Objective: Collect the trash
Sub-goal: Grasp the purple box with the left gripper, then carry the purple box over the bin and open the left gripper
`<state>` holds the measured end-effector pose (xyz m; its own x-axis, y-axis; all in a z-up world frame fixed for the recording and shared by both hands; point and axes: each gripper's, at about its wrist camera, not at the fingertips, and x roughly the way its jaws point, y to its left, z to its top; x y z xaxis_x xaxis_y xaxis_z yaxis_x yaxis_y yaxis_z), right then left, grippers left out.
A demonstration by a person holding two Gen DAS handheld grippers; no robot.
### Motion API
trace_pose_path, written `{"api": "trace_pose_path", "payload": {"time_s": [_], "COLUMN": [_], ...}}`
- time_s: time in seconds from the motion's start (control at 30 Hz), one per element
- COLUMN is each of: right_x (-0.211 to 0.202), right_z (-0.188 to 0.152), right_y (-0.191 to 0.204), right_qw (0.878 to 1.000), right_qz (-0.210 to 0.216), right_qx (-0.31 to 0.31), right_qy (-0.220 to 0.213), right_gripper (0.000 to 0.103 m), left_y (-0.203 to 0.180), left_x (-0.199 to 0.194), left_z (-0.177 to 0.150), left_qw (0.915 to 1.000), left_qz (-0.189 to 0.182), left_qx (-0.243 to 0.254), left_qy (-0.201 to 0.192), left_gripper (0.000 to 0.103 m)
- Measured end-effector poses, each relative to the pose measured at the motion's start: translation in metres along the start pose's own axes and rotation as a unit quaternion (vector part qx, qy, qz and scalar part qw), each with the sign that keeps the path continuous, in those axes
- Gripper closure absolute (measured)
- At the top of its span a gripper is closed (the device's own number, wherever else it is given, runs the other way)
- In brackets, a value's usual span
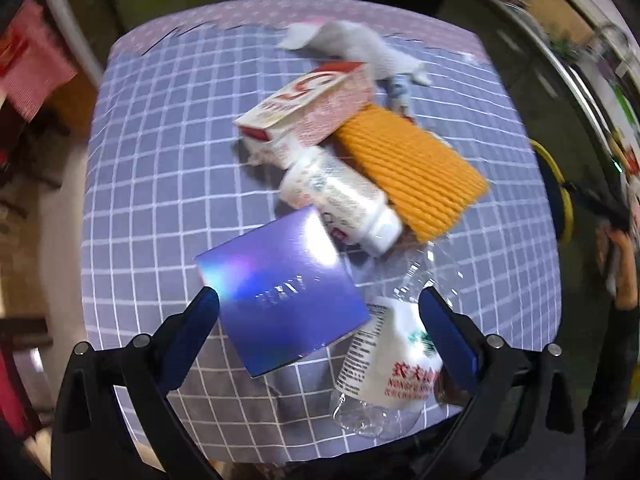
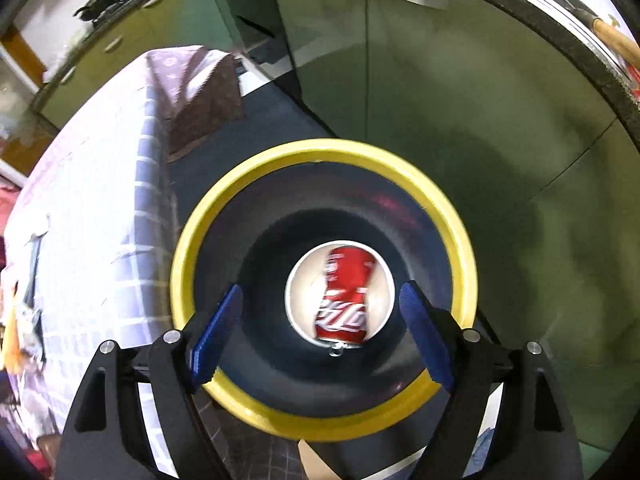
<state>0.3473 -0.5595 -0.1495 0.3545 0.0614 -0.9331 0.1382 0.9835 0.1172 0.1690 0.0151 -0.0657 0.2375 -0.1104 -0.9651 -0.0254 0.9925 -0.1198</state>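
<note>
Hovering over yellow-rimmed bin (image 2: 320, 152), right gripper (image 2: 320, 328) spread, empty; red can (image 2: 344, 300) inside. Left gripper (image 1: 318, 328) released above purple box (image 1: 284, 292), bottles, cartons remaining on table (image 1: 140, 160).

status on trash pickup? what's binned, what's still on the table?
Done: a red can lies in the yellow-rimmed bin; the right gripper hangs open above it. In hand: nothing; the left gripper is open over the purple box and plastic bottle. Left: those, white bottle, red-and-white carton, orange pad, crumpled tissue.
</note>
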Motion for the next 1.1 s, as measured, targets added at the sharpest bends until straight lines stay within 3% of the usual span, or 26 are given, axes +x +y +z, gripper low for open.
{"api": "trace_pose_path", "payload": {"time_s": [0.17,0.4,0.53,0.6,0.83,1.1], "right_x": [-0.008,-0.017,-0.018,-0.019,-0.029,-0.06], "right_z": [-0.013,-0.028,-0.034,-0.038,-0.049,-0.06], "right_y": [0.01,0.025,0.031,0.033,0.034,0.02], "right_qw": [0.999,0.997,0.995,0.994,0.993,0.991], "right_qz": [0.031,0.064,0.079,0.086,0.1,0.121], "right_qx": [-0.022,-0.047,-0.056,-0.06,-0.067,-0.057], "right_qy": [0.003,0.008,0.011,0.013,0.008,-0.018], "right_gripper": [0.023,0.023,0.023,0.022,0.022,0.022], "left_y": [0.01,0.012,0.014,0.014,0.013,0.007], "left_x": [0.003,0.022,0.035,0.041,0.05,0.005], "left_z": [0.001,0.002,0.005,0.005,0.009,0.022], "left_qw": [0.9954,0.9892,0.9856,0.9844,0.9861,0.9935], "left_qz": [0.069,0.068,0.073,0.075,0.074,0.063], "left_qx": [-0.067,-0.122,-0.138,-0.141,-0.13,-0.09], "left_qy": [0.0,0.046,0.065,0.074,0.073,0.028], "left_gripper": [0.008,0.009,0.022,0.027,0.03,0.03]}}
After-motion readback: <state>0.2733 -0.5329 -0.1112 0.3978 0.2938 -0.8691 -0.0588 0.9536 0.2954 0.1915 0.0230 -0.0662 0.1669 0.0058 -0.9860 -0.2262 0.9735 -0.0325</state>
